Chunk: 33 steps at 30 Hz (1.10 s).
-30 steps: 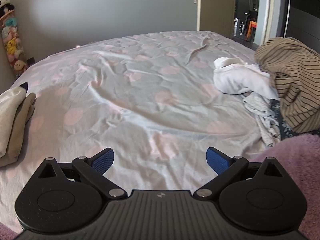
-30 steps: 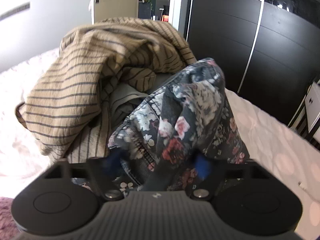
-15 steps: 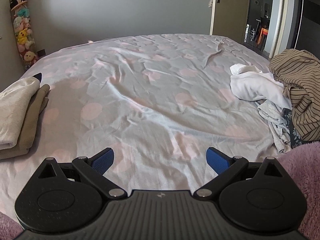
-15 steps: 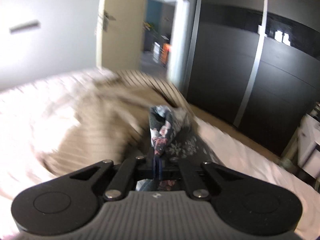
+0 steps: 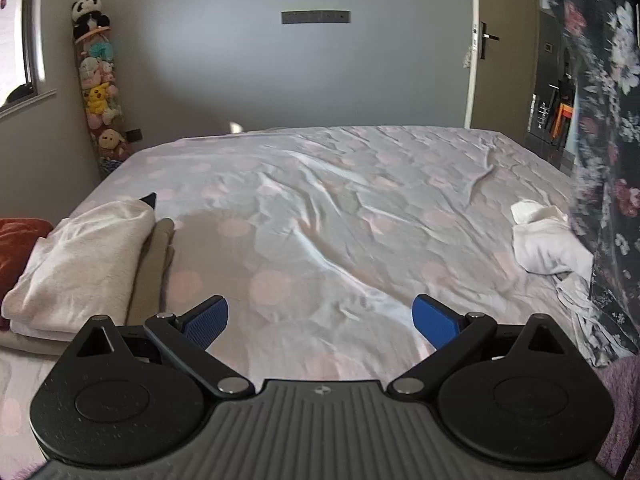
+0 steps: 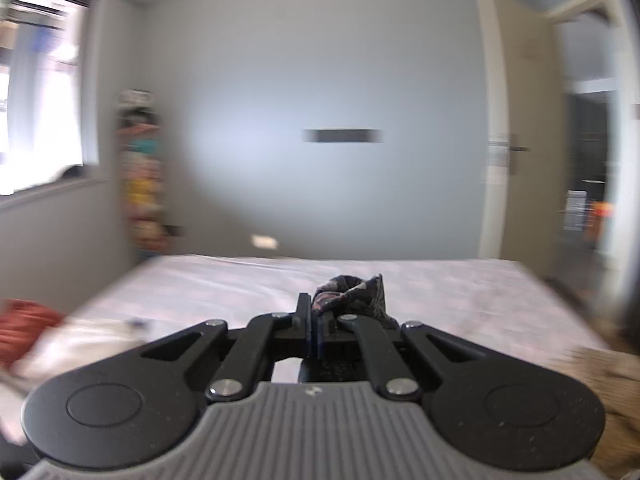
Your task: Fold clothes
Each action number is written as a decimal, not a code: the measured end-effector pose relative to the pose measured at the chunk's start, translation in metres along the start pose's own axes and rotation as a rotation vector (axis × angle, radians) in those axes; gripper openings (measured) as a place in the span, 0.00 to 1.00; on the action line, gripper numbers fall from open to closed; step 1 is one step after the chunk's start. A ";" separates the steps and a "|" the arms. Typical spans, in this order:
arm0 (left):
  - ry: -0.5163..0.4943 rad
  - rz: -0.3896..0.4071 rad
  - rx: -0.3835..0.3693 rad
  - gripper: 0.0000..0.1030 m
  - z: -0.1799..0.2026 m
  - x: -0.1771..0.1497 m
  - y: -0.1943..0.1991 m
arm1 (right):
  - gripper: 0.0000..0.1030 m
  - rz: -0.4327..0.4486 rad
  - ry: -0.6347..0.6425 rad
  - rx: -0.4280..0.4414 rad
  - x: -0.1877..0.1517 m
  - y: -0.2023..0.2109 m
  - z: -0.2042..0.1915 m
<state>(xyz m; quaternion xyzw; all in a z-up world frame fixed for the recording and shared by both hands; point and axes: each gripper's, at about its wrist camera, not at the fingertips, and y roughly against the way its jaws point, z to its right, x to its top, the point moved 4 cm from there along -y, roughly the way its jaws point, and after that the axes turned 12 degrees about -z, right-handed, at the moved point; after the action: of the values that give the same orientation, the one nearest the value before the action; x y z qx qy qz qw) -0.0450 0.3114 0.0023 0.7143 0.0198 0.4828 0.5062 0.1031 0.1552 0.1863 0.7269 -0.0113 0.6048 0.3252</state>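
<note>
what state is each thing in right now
left gripper: open, empty
right gripper: shut on the floral garment
floral garment: lifted, hanging over the bed
white and beige clothes: folded, stacked
white garment: crumpled, unfolded
door: open

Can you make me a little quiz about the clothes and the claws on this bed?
1. True or false: the right claw is shut on the flowery dark garment.
2. What lies between the left claw's blue pads?
A) a white garment
B) nothing, just bare bed sheet beyond
C) a striped top
3. Fill in: the folded cream clothes sit on the ____ side of the bed in the left wrist view.

Key: 1 true; 2 B; 3 left.
</note>
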 end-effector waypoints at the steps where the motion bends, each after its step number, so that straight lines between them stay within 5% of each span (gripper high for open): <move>1: 0.022 0.005 0.014 0.98 -0.010 0.002 0.002 | 0.03 0.002 0.018 0.042 0.004 -0.007 -0.018; 5: 0.102 0.008 0.045 0.98 -0.048 0.004 0.002 | 0.03 -0.046 0.064 0.152 -0.002 -0.045 -0.068; 9: 0.141 -0.034 0.063 0.98 -0.070 -0.003 -0.013 | 0.11 -0.235 0.061 0.201 -0.044 -0.101 -0.078; 11: 0.143 -0.046 0.089 0.98 -0.075 -0.008 -0.020 | 0.29 -0.293 0.059 0.217 -0.071 -0.117 -0.080; 12: 0.142 -0.049 0.106 0.98 -0.077 -0.010 -0.024 | 0.46 -0.295 0.080 0.188 -0.079 -0.121 -0.082; 13: 0.142 -0.051 0.117 0.98 -0.078 -0.011 -0.026 | 0.52 -0.295 0.107 0.162 -0.081 -0.126 -0.081; 17: 0.165 -0.072 0.073 0.98 -0.078 -0.015 -0.039 | 0.53 -0.327 0.140 0.133 -0.091 -0.132 -0.073; 22: 0.140 -0.112 0.077 0.97 -0.077 -0.022 -0.059 | 0.66 -0.342 0.097 0.063 -0.127 -0.120 -0.042; 33: 0.100 -0.172 0.052 0.96 -0.071 -0.038 -0.107 | 0.76 -0.483 0.065 -0.064 -0.227 -0.182 0.015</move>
<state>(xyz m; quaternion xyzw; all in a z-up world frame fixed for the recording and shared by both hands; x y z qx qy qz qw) -0.0666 0.3933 -0.1010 0.6977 0.1189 0.4718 0.5257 0.1299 0.2061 -0.0996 0.6780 0.1540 0.5318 0.4835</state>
